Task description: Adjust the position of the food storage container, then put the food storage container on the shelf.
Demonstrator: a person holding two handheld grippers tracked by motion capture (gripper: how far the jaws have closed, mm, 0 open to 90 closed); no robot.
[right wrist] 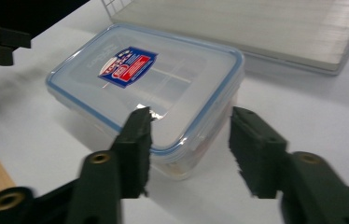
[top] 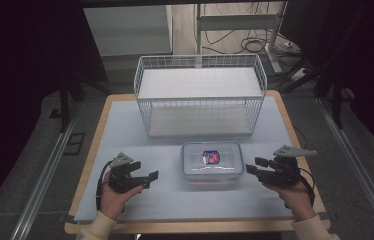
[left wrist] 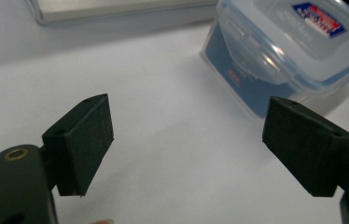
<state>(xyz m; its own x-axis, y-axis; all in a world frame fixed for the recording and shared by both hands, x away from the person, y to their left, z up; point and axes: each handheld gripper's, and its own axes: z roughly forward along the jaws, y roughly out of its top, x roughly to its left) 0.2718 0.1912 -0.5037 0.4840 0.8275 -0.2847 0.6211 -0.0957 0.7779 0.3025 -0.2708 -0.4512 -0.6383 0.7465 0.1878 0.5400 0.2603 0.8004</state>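
Observation:
A clear plastic food box (top: 212, 162) with a blue-sealed lid and a red-and-blue sticker lies flat on the white mat, just in front of the wire basket. My left gripper (top: 151, 179) is a short way to its left, jaws open and empty, pointing toward the box. In the left gripper view the box (left wrist: 275, 56) lies beyond the open gripper (left wrist: 186, 140), apart from it. My right gripper (top: 252, 166) is at the box's right end. In the right gripper view this gripper (right wrist: 189, 140) stands open around the box's (right wrist: 163, 84) near corner, with no pad pressing on it.
A white wire basket (top: 200, 60) with a solid white floor stands at the back of the mat (top: 125, 135), open at the top. The wooden table edge frames the mat. Metal rails run along the floor on both sides, and cables lie behind the table.

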